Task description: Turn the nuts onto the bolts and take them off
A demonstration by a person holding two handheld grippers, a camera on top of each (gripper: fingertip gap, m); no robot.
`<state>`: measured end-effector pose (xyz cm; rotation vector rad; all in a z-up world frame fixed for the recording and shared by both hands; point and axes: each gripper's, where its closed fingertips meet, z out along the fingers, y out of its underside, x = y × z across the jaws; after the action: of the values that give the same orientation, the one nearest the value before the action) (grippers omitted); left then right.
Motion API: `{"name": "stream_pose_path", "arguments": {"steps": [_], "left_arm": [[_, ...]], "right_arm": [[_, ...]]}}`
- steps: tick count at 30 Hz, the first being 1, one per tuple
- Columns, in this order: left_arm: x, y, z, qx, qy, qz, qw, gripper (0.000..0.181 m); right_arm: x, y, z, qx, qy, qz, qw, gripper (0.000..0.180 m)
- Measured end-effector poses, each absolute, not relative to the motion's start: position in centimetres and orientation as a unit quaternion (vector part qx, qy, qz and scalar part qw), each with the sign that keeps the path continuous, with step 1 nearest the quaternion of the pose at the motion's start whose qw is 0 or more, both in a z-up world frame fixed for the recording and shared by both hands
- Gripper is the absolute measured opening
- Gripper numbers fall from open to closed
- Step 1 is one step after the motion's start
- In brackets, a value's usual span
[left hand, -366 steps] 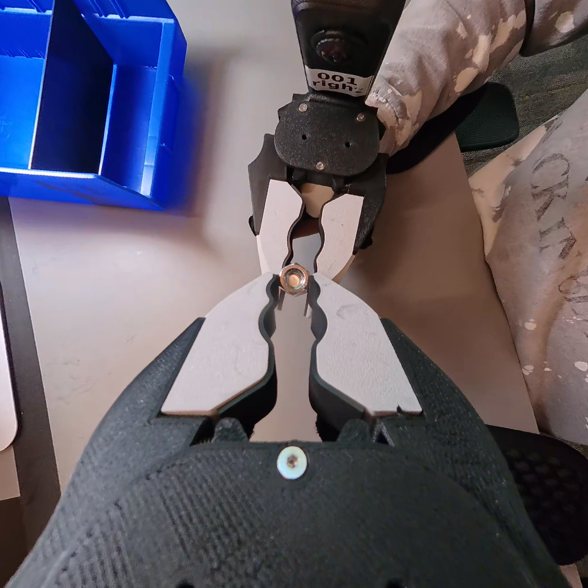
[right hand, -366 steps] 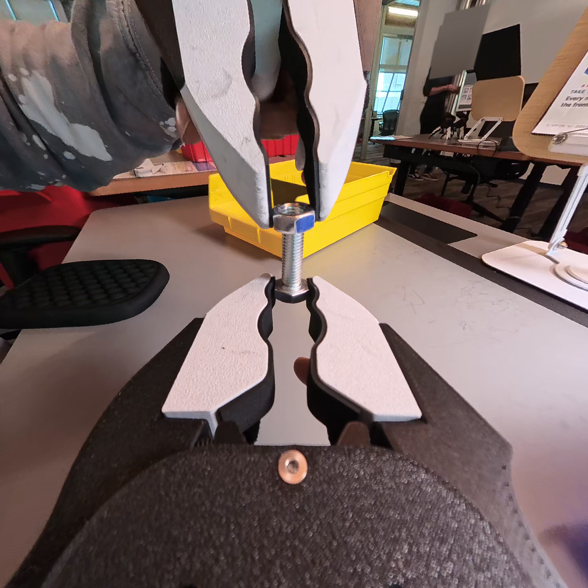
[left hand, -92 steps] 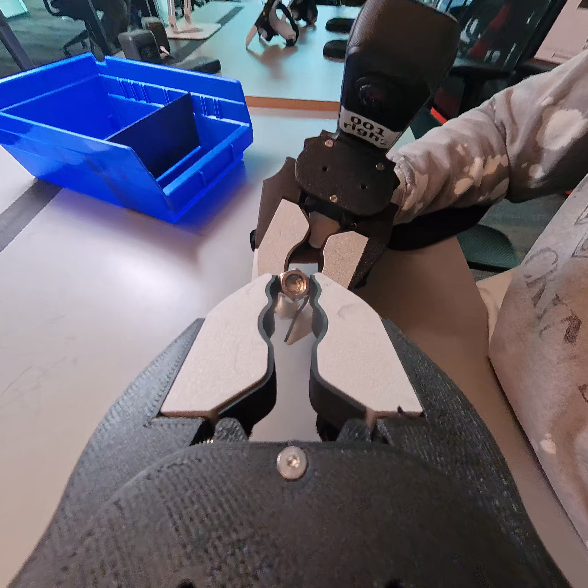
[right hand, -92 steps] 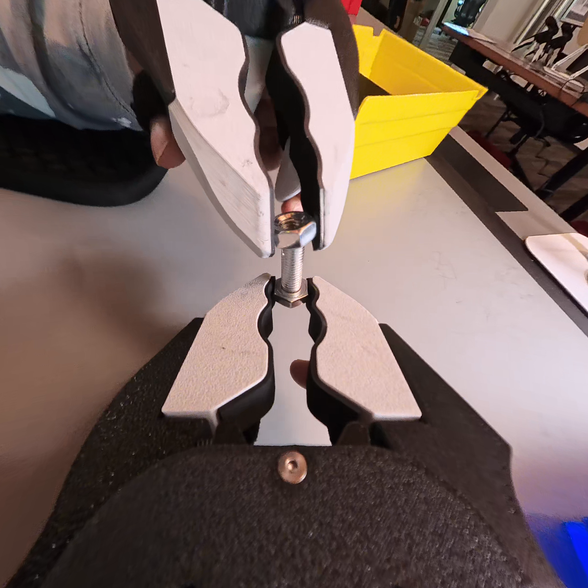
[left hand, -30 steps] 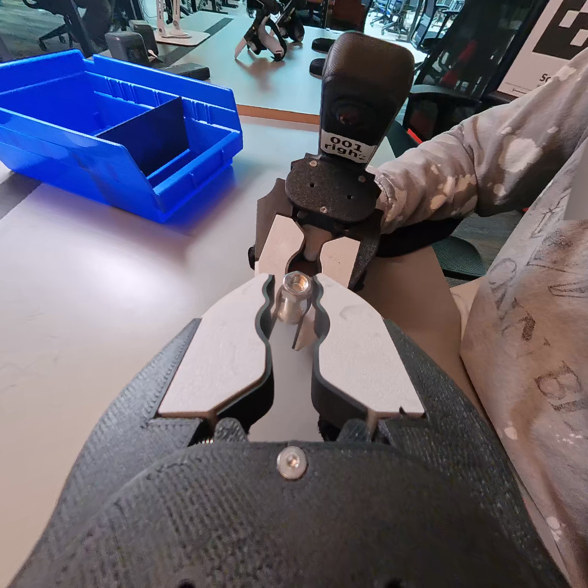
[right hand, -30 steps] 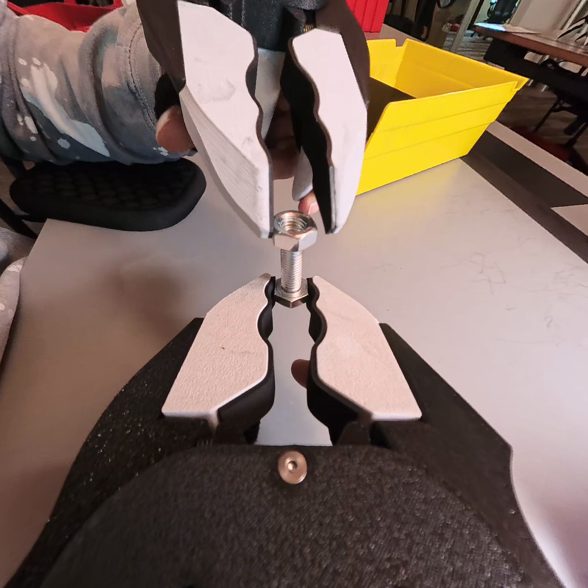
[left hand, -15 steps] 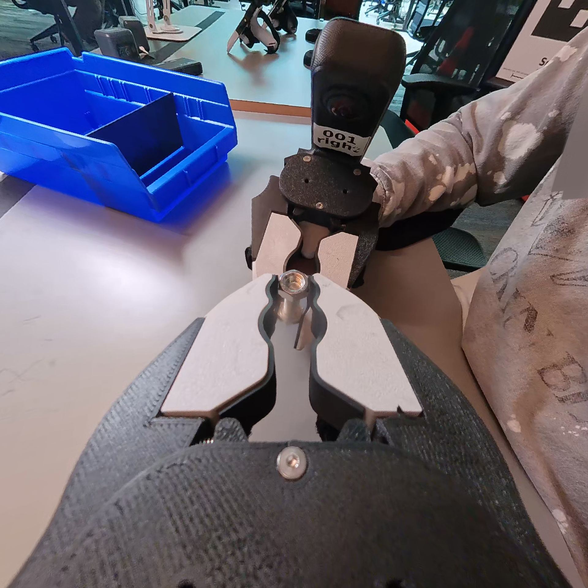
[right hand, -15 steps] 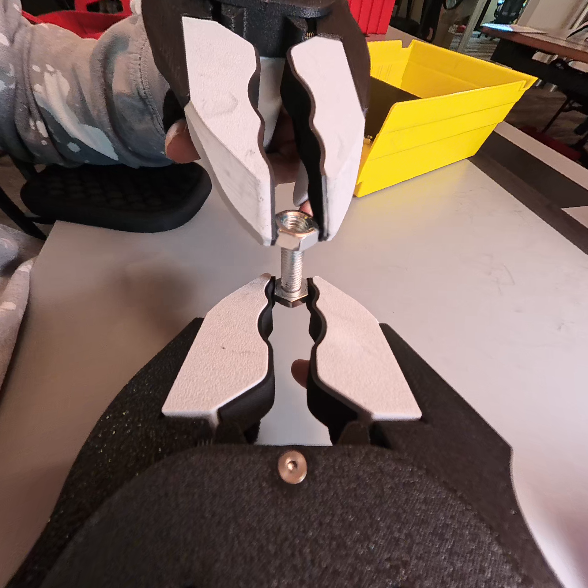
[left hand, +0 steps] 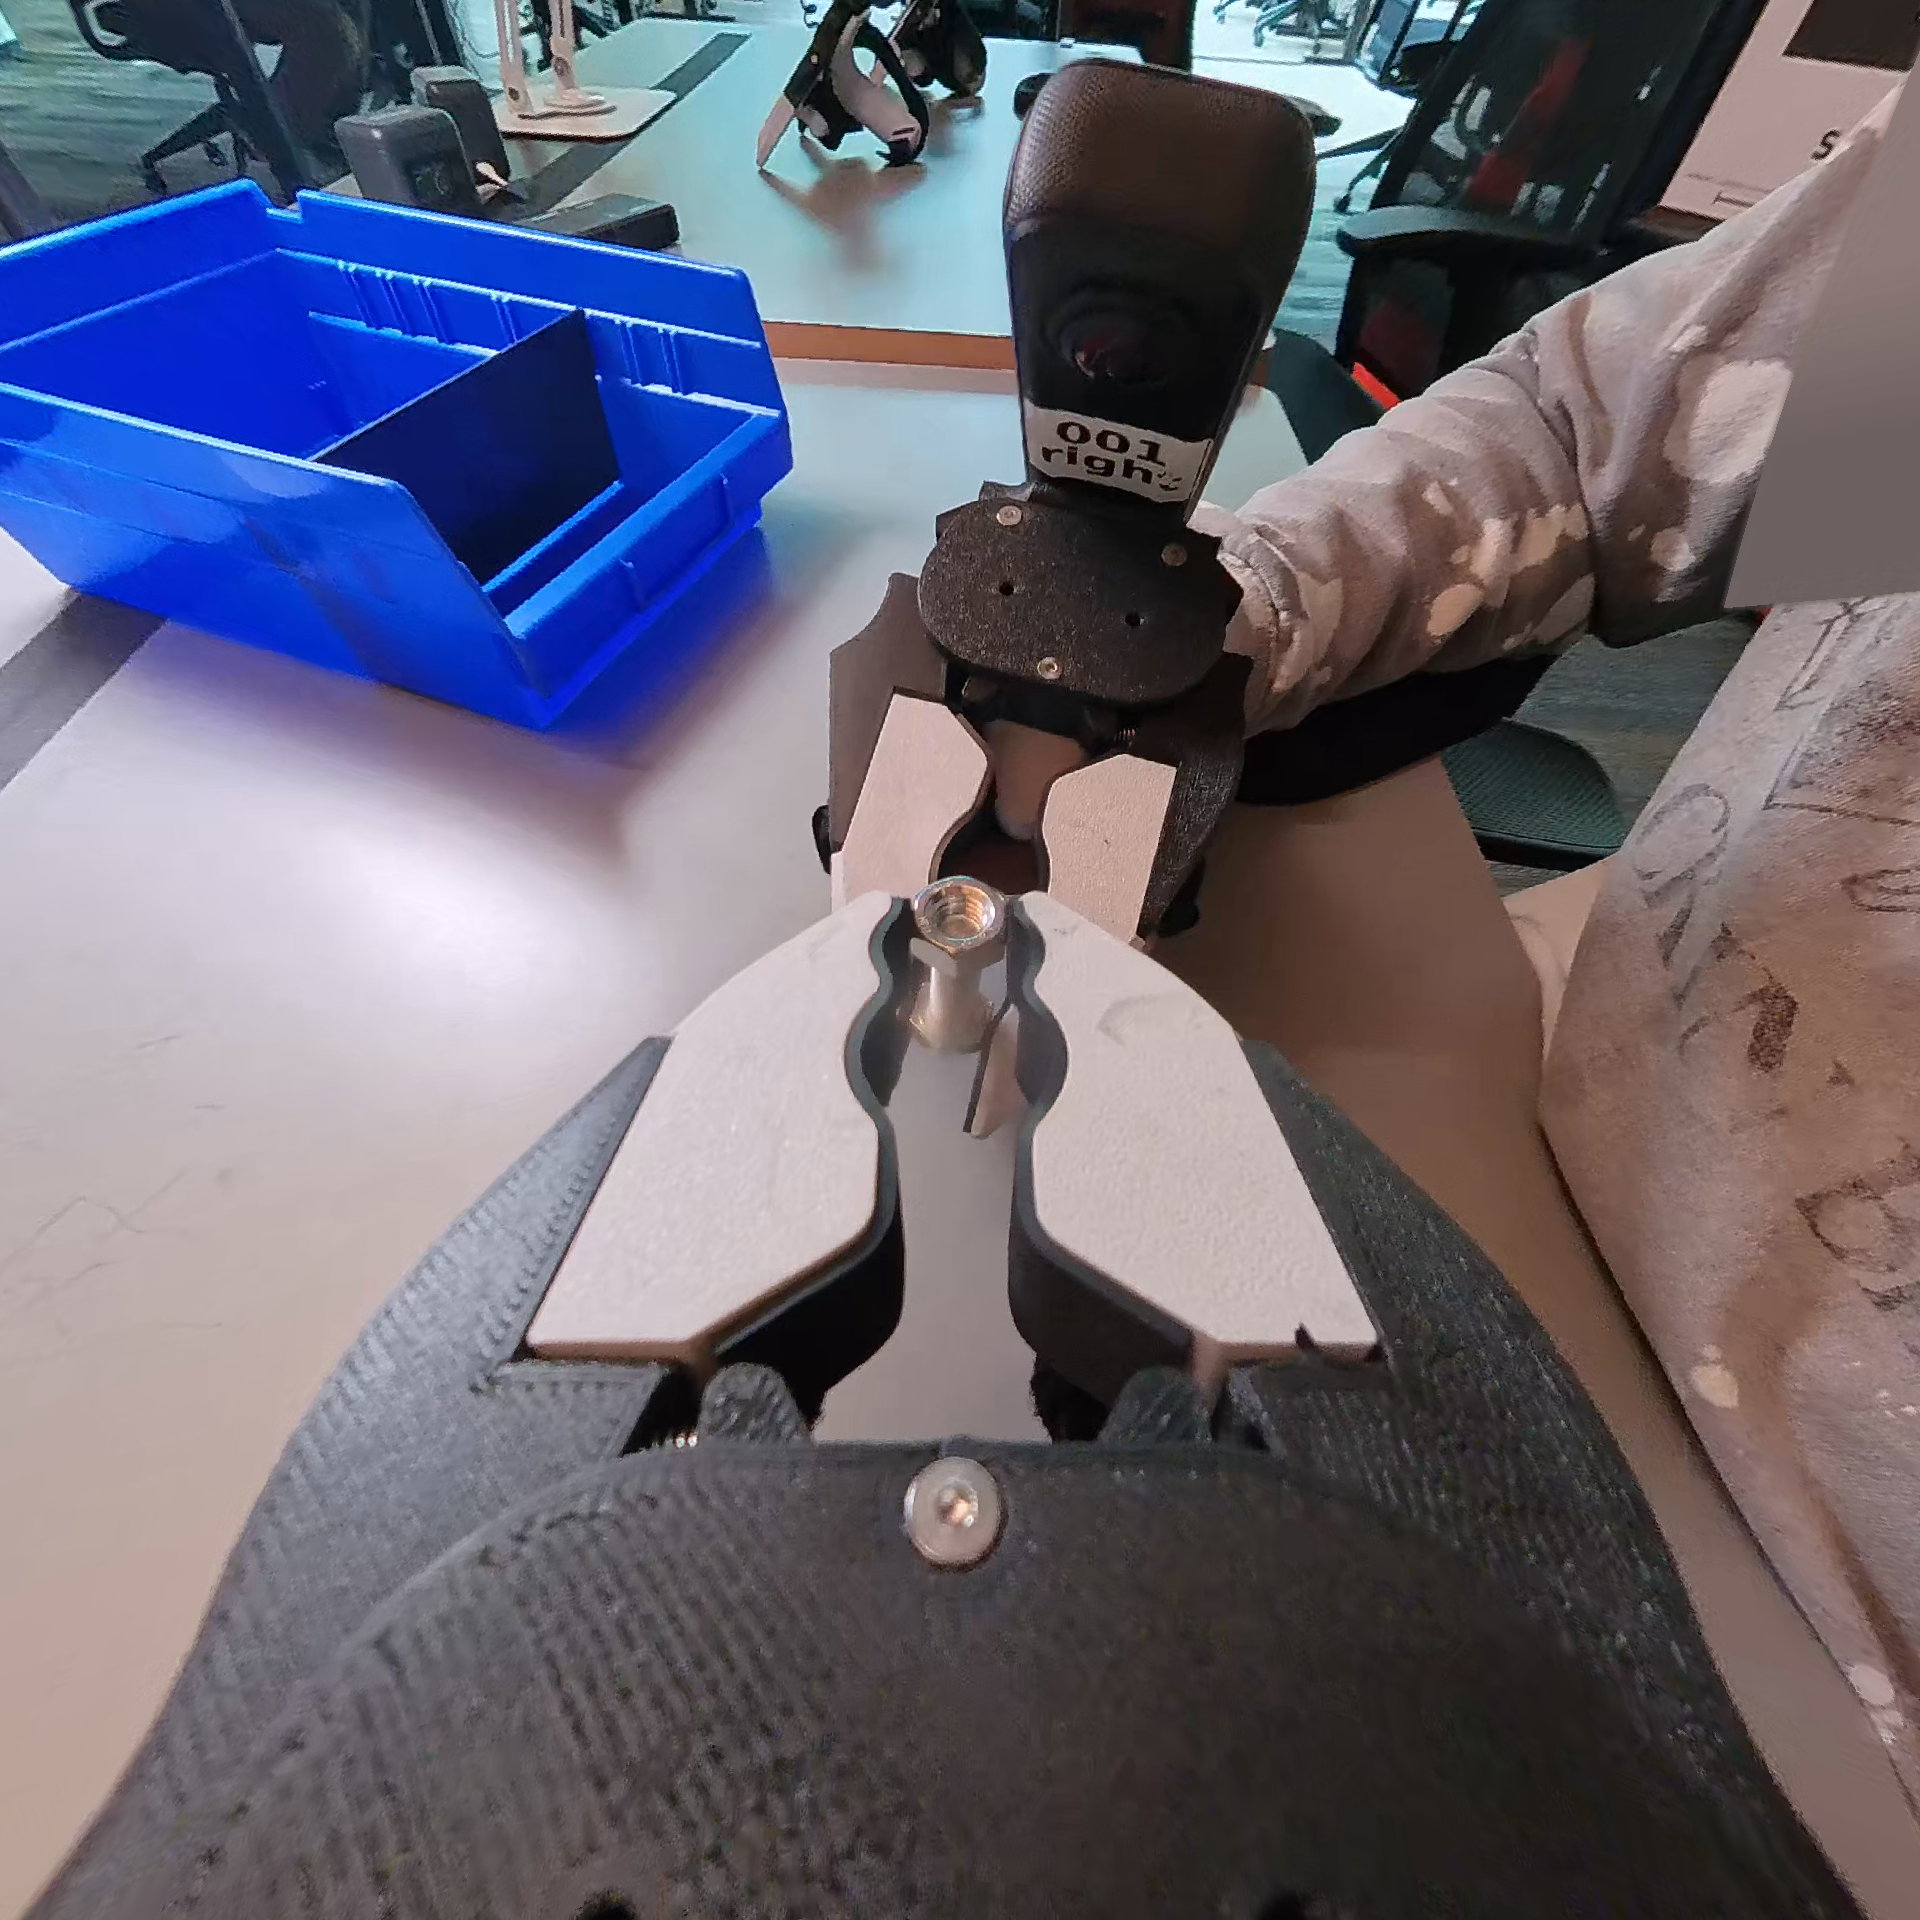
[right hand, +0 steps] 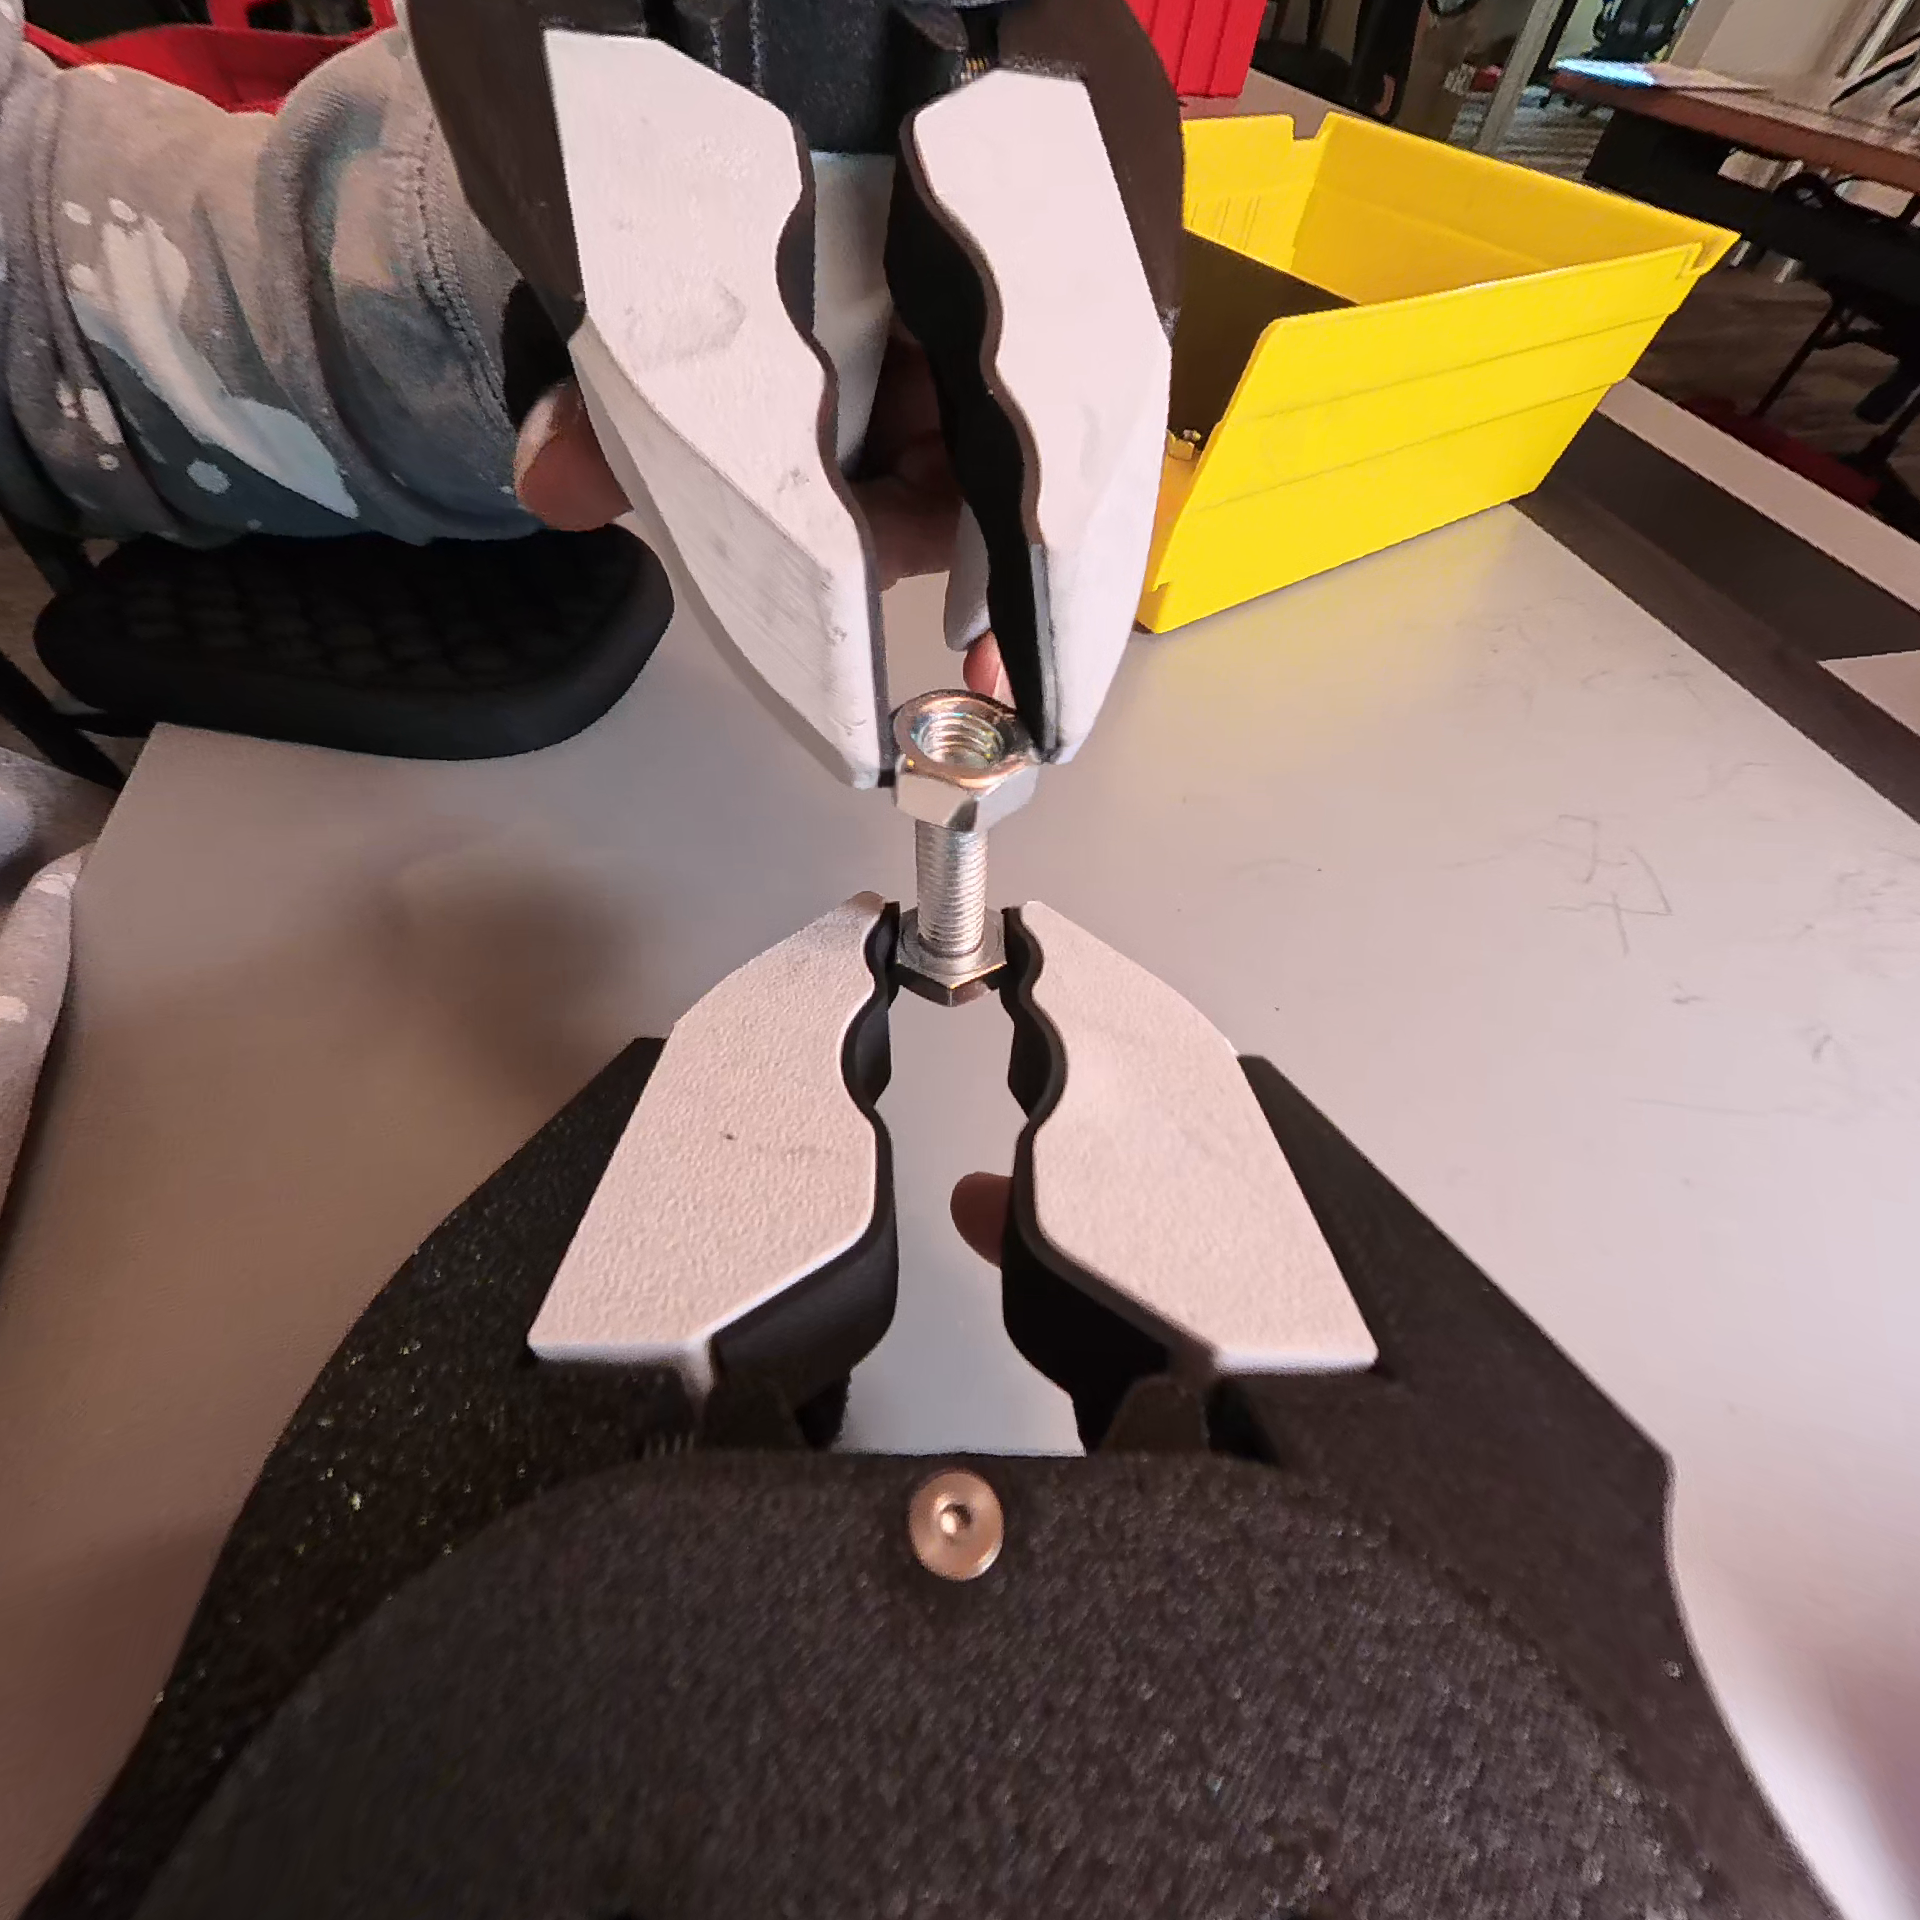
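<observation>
My left claw (left hand: pixel 956 920) is clenched on a shiny hexagonal steel nut (left hand: pixel 957 923), pinched between the tips of its two pale grey fingers (left hand: pixel 769 1122). In the right wrist view the same claw (right hand: pixel 961 753) hangs tips-down from above, with the nut (right hand: pixel 964 767) at its very end and the threaded hole open toward my camera. The nut sits on the top end of a short zinc-plated threaded bolt (right hand: pixel 948 883), whose shaft stands upright between the two claws.

My right claw (right hand: pixel 951 956) is clenched on the bolt's hexagonal head, gripped between the tips of its pale grey fingers (right hand: pixel 748 1143) just above the light grey worktop (right hand: pixel 1455 935). Through the left wrist view I see that claw (left hand: pixel 1003 862) facing mine from the far side, its black camera housing rising above it and a mottled grey sleeve (left hand: pixel 1507 499) reaching in from the right. From there the bolt (left hand: pixel 943 1003) shows as a short bright stub below the nut, running down between my left fingers.

A yellow plastic bin (right hand: pixel 1455 343) rests on the worktop beyond the claws to the right in the right wrist view. A blue plastic bin with a dark divider (left hand: pixel 343 499) sits on the worktop (left hand: pixel 312 987) well apart to the left in the left wrist view. A black mesh chair armrest (right hand: pixel 343 644) lies just off the worktop's edge.
</observation>
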<state>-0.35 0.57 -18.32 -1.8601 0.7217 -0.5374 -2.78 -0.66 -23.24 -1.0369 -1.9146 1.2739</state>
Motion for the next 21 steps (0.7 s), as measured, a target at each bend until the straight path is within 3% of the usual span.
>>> {"name": "stream_pose_path", "arguments": {"steps": [21], "left_arm": [[-0.1,0.0,-17.8,-0.761,0.321,-0.227,0.516,0.019]], "right_arm": [[-2.4,-1.3,-22.6,-0.369,-0.718,0.51,0.298,0.018]]}}
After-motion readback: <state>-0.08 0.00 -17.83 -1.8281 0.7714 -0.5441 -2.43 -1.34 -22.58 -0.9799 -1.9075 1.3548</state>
